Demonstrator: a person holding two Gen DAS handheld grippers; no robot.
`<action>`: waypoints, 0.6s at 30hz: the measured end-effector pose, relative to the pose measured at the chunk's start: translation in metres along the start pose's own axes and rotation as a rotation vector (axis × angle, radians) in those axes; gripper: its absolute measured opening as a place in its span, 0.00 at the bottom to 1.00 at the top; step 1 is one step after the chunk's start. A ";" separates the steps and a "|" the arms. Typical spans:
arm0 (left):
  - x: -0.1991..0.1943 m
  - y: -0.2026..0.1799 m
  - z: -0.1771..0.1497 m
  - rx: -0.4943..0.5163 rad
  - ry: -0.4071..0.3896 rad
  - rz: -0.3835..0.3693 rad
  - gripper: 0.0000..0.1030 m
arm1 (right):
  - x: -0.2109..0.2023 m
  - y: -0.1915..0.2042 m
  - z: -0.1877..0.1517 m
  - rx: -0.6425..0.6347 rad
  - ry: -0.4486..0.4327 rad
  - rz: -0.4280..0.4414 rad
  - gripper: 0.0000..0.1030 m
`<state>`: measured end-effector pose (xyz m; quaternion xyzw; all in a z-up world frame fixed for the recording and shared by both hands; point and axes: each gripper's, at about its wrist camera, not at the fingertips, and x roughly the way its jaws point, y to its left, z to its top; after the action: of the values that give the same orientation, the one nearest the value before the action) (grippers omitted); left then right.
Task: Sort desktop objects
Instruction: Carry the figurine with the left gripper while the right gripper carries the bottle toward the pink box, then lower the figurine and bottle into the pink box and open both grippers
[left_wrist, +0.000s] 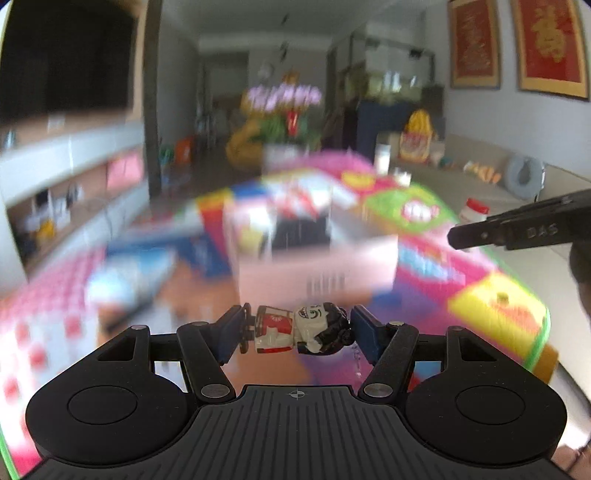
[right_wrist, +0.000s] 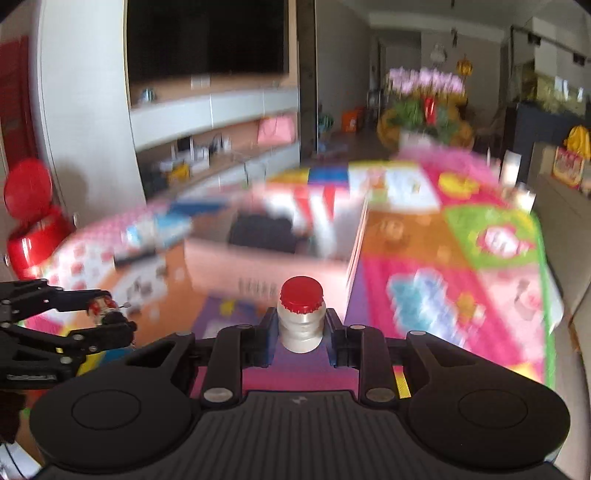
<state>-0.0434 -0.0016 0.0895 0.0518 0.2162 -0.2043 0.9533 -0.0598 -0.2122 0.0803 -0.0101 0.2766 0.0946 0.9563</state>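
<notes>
My left gripper (left_wrist: 298, 333) is shut on a small toy figure (left_wrist: 301, 332) with a red-and-white body and black hair, held sideways between the blue pads, clear of the mat. My right gripper (right_wrist: 301, 334) is shut on a little white bottle (right_wrist: 301, 325) with a red cap; it stands upright between the pads. The right wrist view also has the left gripper (right_wrist: 107, 314) at the lower left, carrying the figure (right_wrist: 103, 308). The right gripper's fingers (left_wrist: 517, 230) reach in from the right edge of the left wrist view. A pink open box (right_wrist: 266, 258) lies ahead, blurred.
A colourful play mat (right_wrist: 461, 288) covers the floor. Blurred booklets and packets (right_wrist: 155, 229) lie left of the pink box (left_wrist: 317, 266). A white jar with a red lid (left_wrist: 474, 210) stands off the mat's right side. A red pot (right_wrist: 29, 221) sits at far left.
</notes>
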 end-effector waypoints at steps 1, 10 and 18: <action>0.002 0.001 0.016 0.027 -0.040 0.004 0.66 | -0.007 -0.002 0.010 -0.005 -0.027 0.001 0.24; 0.077 0.035 0.119 -0.069 -0.174 -0.066 0.74 | 0.012 -0.008 0.129 0.002 -0.155 0.001 0.24; 0.081 0.078 0.058 -0.195 -0.070 0.076 0.98 | 0.093 -0.004 0.171 0.090 -0.094 0.056 0.52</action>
<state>0.0780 0.0285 0.1075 -0.0404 0.1995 -0.1478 0.9678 0.1078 -0.1882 0.1758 0.0453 0.2356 0.1091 0.9646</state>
